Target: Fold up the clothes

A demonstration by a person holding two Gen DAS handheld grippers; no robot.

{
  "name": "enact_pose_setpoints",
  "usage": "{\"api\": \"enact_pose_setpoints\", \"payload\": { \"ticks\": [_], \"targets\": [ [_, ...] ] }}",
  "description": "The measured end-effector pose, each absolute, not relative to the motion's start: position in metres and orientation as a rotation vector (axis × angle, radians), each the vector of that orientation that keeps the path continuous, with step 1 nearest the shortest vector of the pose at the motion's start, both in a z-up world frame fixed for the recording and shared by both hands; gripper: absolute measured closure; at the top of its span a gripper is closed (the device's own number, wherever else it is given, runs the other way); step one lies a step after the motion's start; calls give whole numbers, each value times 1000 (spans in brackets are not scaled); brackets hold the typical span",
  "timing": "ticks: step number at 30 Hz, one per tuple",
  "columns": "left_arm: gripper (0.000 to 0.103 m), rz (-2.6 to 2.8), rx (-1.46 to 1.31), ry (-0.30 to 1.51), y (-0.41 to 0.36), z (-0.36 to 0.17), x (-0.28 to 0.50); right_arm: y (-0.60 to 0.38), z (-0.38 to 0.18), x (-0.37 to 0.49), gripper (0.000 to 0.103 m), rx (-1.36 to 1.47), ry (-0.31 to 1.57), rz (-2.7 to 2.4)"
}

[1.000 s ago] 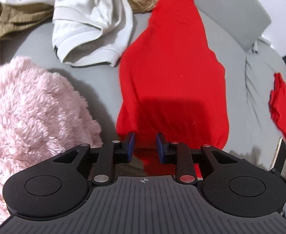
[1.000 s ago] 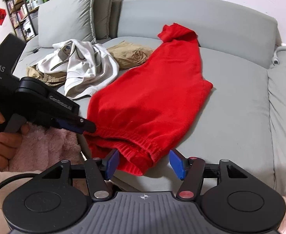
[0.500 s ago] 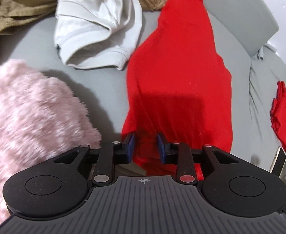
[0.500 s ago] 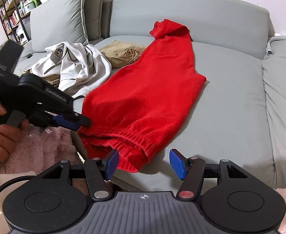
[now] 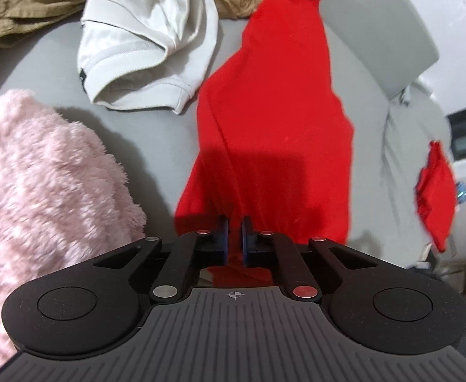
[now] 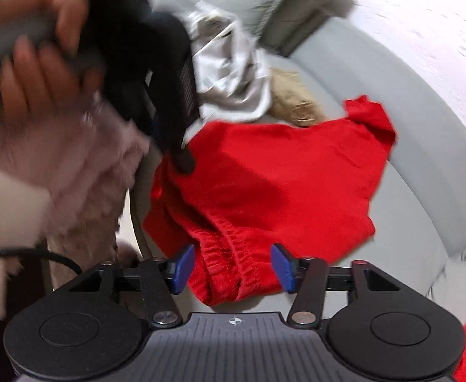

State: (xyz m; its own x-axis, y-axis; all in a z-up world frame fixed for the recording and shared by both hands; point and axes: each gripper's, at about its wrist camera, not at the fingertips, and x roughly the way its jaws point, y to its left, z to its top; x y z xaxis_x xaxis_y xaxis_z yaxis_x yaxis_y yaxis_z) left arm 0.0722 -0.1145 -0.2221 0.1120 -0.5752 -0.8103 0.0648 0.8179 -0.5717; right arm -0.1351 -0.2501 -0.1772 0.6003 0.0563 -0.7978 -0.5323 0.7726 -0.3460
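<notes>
The left gripper (image 5: 234, 238) has just closed on the red pants (image 5: 277, 121); the right gripper (image 6: 233, 267) has rolled and narrowed around their waistband.

You're in a home living room: a grey sofa (image 5: 376, 41) with loose cushions (image 6: 283, 3) fills both views, a white wall (image 6: 423, 16) behind it. Laundry lies across the seat: red trousers (image 5: 277, 127), a white shirt (image 5: 150, 41), tan clothes (image 5: 13, 12), a pink fleece (image 5: 42, 175).
</notes>
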Motion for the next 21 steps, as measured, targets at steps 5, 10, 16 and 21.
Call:
{"api": "enact_pose_setpoints", "payload": {
  "ticks": [5,10,16,21],
  "targets": [
    [96,-495,-508,1413,-109,-217,74,-234,-193,-132,96,-804,856,392],
    [96,-497,-508,1424,-107,-209,66,-241,-172,-147,96,-766,786,358],
    [96,-485,-459,1400,-110,-196,42,-242,-166,-175,96,-818,757,385],
    [87,-440,-266,1461,-136,-229,38,-236,-195,-174,88,-843,875,399]
  ]
}}
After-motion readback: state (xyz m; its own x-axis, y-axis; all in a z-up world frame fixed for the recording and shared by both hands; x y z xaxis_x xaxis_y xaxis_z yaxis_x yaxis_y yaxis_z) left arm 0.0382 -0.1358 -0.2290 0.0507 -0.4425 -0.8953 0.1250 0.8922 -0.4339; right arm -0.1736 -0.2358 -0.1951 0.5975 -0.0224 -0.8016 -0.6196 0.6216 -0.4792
